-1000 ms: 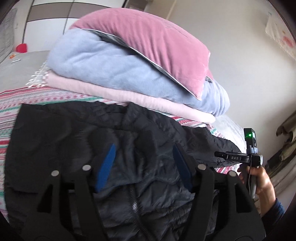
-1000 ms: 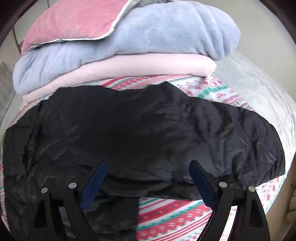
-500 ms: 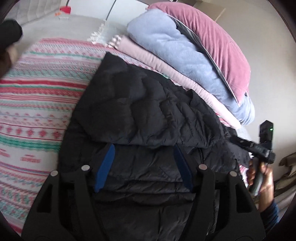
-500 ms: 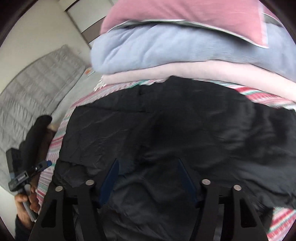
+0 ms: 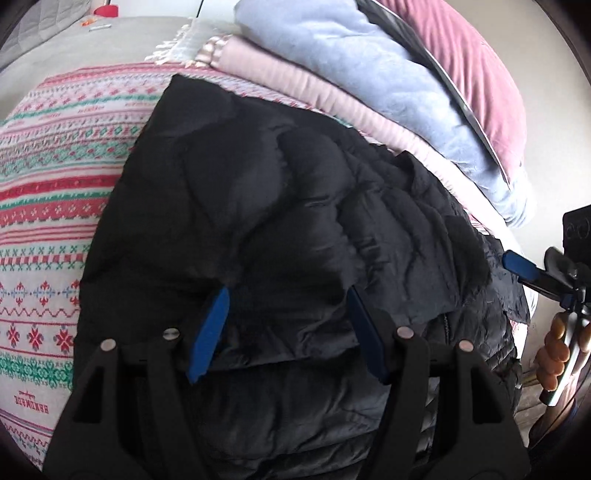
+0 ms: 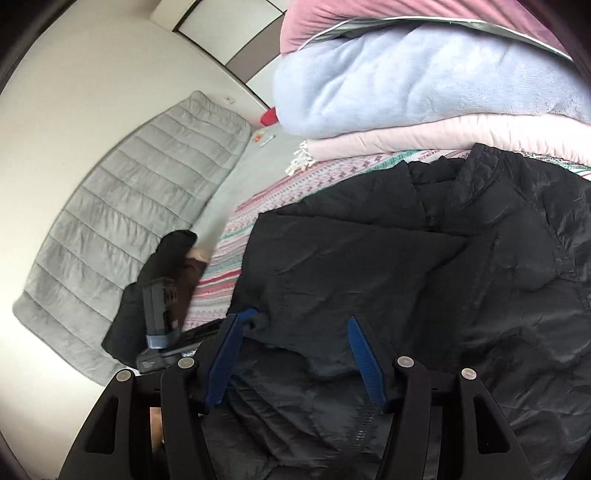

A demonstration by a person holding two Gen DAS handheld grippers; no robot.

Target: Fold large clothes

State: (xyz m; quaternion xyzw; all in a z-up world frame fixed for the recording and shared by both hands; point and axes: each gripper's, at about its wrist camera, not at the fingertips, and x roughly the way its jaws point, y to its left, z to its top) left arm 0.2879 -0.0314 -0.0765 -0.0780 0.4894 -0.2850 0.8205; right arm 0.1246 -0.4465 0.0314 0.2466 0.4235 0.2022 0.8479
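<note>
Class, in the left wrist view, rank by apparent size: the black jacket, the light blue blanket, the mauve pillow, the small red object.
1. black jacket, largest, though nearest the camera.
2. light blue blanket.
3. mauve pillow, partly cropped, so unsure against the blanket.
4. small red object.

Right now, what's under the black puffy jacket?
The black jacket lies on a patterned blanket with red and green stripes, which shows along its left side and near the stacked bedding. Whatever is directly beneath the jacket is covered.
</note>
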